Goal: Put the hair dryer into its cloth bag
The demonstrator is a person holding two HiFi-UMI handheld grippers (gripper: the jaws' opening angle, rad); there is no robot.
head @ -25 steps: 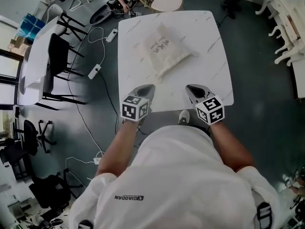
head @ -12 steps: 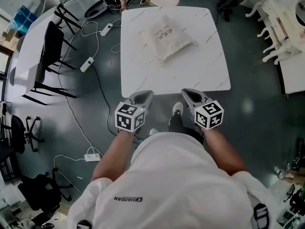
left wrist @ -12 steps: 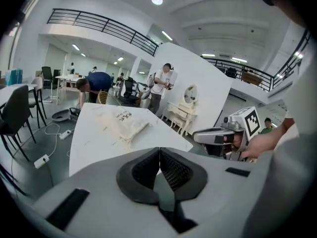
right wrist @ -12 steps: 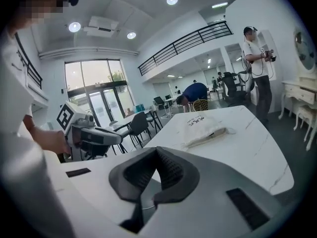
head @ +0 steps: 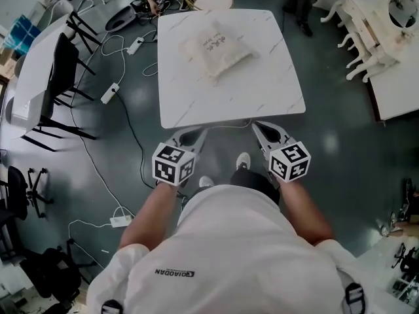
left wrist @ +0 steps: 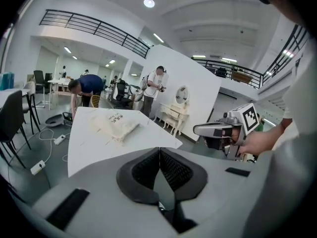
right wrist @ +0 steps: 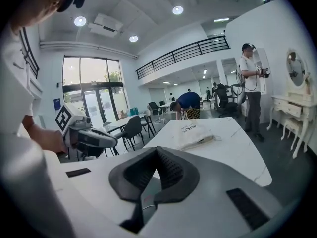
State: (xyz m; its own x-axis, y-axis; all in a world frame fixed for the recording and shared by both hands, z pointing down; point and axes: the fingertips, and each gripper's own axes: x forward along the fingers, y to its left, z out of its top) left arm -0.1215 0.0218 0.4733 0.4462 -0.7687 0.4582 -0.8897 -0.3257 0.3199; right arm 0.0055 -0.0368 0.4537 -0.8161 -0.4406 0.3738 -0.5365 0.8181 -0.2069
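Observation:
A cream cloth bag (head: 218, 50) with dark print lies bulging on the far half of the white marble table (head: 262, 90). No hair dryer shows in any view. My left gripper (head: 192, 137) and right gripper (head: 266, 131) hover just off the table's near edge, close to my body, both shut with nothing between the jaws. In the left gripper view the bag (left wrist: 115, 125) lies well ahead, beyond the touching pads (left wrist: 171, 170), and the right gripper (left wrist: 218, 131) shows to the side. The right gripper view shows the bag (right wrist: 194, 133) far off and the left gripper (right wrist: 92, 138).
Black chairs (head: 62, 70) and a white desk (head: 29, 84) stand to the left, with cables and power strips (head: 110, 92) on the floor. White vanity furniture (head: 376, 25) stands to the right. A person (left wrist: 84, 87) bends over beyond the table; another (right wrist: 252, 83) stands near it.
Both grippers have drawn back from over the table's near edge toward my body and now hang off the table. The bag has not moved on the table.

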